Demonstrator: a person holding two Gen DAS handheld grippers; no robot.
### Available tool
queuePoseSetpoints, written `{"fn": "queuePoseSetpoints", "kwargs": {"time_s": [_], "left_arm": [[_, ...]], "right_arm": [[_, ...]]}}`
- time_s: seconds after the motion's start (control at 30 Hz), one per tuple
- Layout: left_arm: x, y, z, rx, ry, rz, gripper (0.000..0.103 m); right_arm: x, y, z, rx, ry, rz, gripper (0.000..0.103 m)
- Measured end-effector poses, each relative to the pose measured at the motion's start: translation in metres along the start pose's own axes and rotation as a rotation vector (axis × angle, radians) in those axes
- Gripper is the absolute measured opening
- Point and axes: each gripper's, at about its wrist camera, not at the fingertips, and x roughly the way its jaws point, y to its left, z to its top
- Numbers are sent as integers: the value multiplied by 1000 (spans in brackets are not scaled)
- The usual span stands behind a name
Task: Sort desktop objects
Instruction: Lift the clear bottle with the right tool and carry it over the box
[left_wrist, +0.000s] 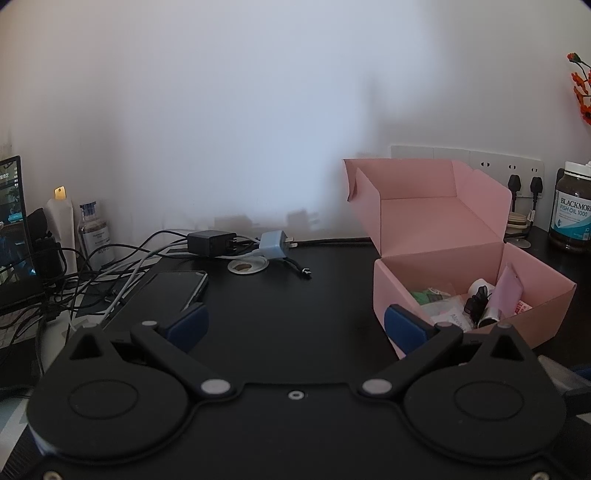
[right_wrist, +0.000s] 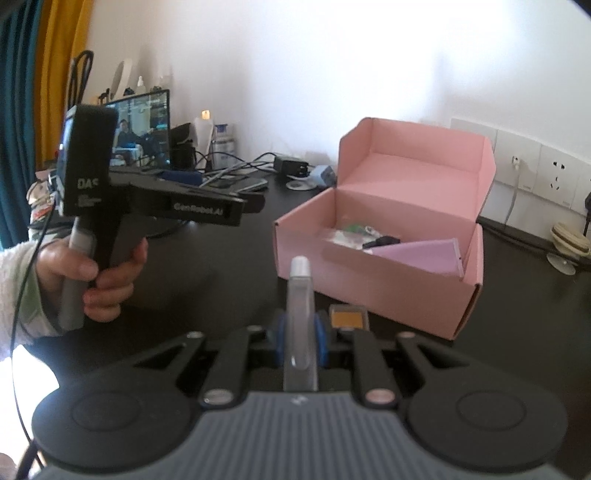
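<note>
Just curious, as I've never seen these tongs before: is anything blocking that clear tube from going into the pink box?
Nothing visible does. The right tongs grip the clear tube, and the pink box stands open just ahead, lid up, with bare black desk between.

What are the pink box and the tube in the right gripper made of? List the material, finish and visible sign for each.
Pink box: looks like thin matte cardboard; folded flaps, crisp creases and a raw cut edge at the corner.
Tube, clamped in the right gripper: seems translucent plastic with a slight gloss; light shows through its body, and its rounded cap is whitish. Glass cannot be ruled out.
</note>
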Motion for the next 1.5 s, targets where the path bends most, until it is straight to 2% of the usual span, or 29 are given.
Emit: {"fn": "queuePoseSetpoints", "kwargs": {"time_s": [0.4,0.6,0.83,1.03,1.2,1.33,1.43,1.5], "left_arm": [[2,1,1,-6,12,0,103],[4,1,1,-11,21,-1,103],[3,2,1,-19,21,-1,103],[1,-2,0,6,9,-2,103],[2,0,1,-5,18,-4,103],[4,1,2,-10,26,-5,103],[4,0,2,-9,24,-5,103],[4,0,2,-7,27,-6,103]], "right_arm": [[-22,-4,15,14,-67,-35,16],[-31,-17,32,66,-106,-57,16],[-10,-30,66,55,-61,-94,16],[21,-36,101,-66,0,-158,16],[54,-28,118,-313,136,-217,16],[73,-13,120,-481,225,-181,16],[81,-5,123,-537,262,-134,16],[87,0,122,-595,282,-133,16]]}}
